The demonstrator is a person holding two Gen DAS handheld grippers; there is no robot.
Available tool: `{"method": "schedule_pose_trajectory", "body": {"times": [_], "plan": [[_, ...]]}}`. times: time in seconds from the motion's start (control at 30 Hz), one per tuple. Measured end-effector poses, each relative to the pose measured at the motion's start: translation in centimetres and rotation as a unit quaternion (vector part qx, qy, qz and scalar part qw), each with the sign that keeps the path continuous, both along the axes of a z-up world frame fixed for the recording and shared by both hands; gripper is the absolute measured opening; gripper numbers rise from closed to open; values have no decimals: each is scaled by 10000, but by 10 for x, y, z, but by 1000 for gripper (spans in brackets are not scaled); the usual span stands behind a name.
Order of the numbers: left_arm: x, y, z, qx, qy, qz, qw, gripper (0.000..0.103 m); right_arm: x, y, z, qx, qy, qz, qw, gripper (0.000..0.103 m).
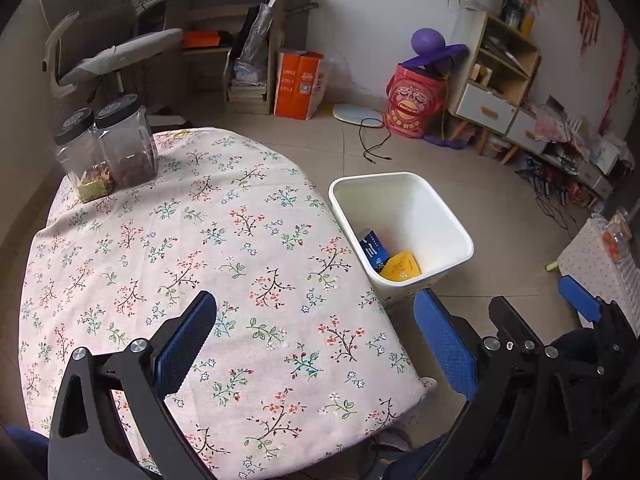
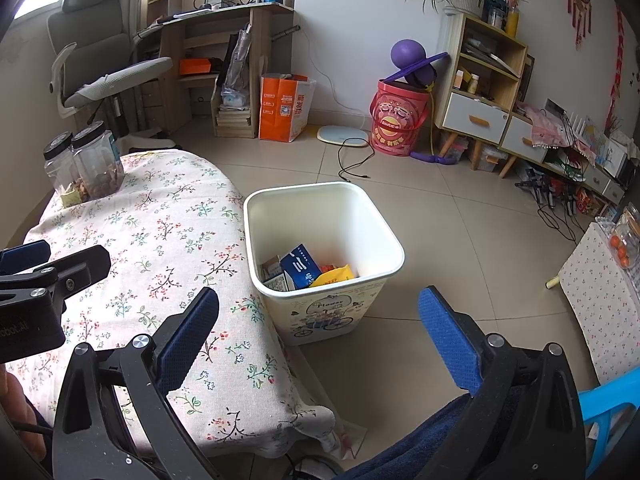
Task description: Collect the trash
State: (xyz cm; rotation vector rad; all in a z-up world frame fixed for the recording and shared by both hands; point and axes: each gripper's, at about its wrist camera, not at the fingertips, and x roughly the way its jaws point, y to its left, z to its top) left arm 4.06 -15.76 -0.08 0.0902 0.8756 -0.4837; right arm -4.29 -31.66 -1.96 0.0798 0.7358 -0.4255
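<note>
Both grippers, left gripper (image 1: 316,312) and right gripper (image 2: 320,308), spread wide, empty. Trash (image 2: 308,270) sits in bin (image 2: 256,216) ahead, beside table (image 1: 240,240); two jars (image 1: 108,148) at far corner.

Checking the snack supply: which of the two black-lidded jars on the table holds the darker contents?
The taller jar, nearer the table's middle, holds dark brown pieces; the shorter jar beside it at the edge holds pale yellowish ones.

Two lidded jars (image 1: 106,148) on floral tablecloth (image 1: 224,264), office chair (image 2: 100,68), red bucket (image 2: 398,118)

Beige tiled floor (image 2: 460,216); white wall (image 2: 352,20); wooden desk (image 2: 224,20)
</note>
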Motion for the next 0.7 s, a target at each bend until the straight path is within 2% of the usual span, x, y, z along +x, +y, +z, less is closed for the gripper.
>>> {"method": "schedule_pose_trajectory", "body": {"times": [0.7], "plan": [[2,1,0,48,75,31,10000,96,0,-1,0,-1,7,6,10000,96]]}}
